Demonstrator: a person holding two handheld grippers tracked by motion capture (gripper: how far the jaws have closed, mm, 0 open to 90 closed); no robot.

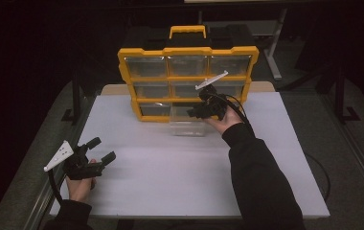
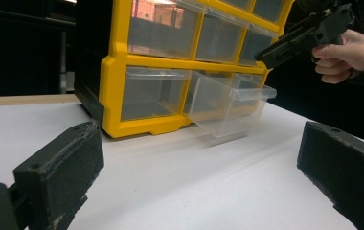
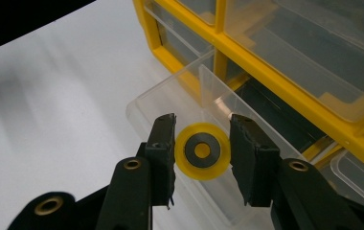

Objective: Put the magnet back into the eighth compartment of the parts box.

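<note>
The right gripper point(image 3: 202, 152) pinches a flat round yellow plastic wheel with a dark ring point(image 3: 202, 151) above the pulled-out clear plastic drawer point(image 3: 170, 103) of the yellow-framed organiser cabinet point(image 1: 187, 50). Away from the cabinet, the left gripper point(image 1: 99, 149) rests spread on the smooth white table point(image 1: 180, 172).

- The organiser point(image 1: 188, 81) at the far side has a bright yellow frame point(image 2: 112, 91), a yellow handle point(image 1: 187, 31) and a black body.
- Its drawers, and the pulled-out drawer point(image 3: 180, 112), are of clear, colourless plastic.
- The small wheel point(image 3: 202, 151) is yellow, with a dark grey ring and a yellow centre.
- The right gripper point(image 3: 202, 158) and the left gripper point(image 1: 101, 149) are black; brass-coloured rivets sit on the right one.
- The three-cornered plates point(image 1: 59, 155) are light grey.
- The table point(image 1: 170, 167) is plain white.
- The sleeves point(image 1: 259, 177) are black.
</note>
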